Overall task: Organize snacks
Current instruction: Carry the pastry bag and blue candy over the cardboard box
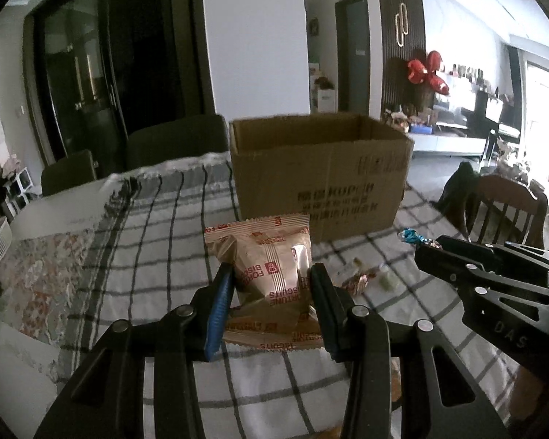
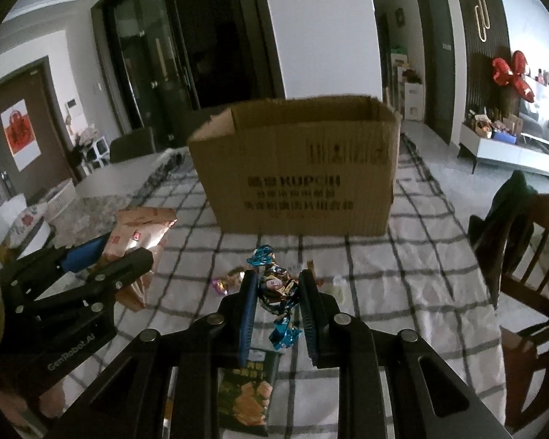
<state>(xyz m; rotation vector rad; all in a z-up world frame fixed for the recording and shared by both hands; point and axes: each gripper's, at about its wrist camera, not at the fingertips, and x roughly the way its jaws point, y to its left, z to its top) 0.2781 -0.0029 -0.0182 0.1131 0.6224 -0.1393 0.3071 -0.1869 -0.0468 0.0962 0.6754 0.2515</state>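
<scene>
My left gripper (image 1: 271, 274) is shut on a tan fortune biscuit packet (image 1: 271, 259), held above another such packet (image 1: 274, 329) on the checked tablecloth. My right gripper (image 2: 276, 278) is shut on a blue and gold wrapped candy (image 2: 276, 289); it shows at the right of the left wrist view (image 1: 421, 243). An open cardboard box (image 1: 322, 172) stands on the table just beyond both grippers, also in the right wrist view (image 2: 300, 168). The left gripper shows at the left of the right wrist view (image 2: 102, 252) with the biscuit packet (image 2: 139, 234).
Small loose candies (image 1: 358, 281) lie on the cloth between the grippers, also in the right wrist view (image 2: 227, 281). A dark green snack bag (image 2: 249, 391) lies under my right gripper. A wooden chair (image 2: 530, 256) stands at the table's right edge. Dark chairs (image 1: 175, 139) stand behind the table.
</scene>
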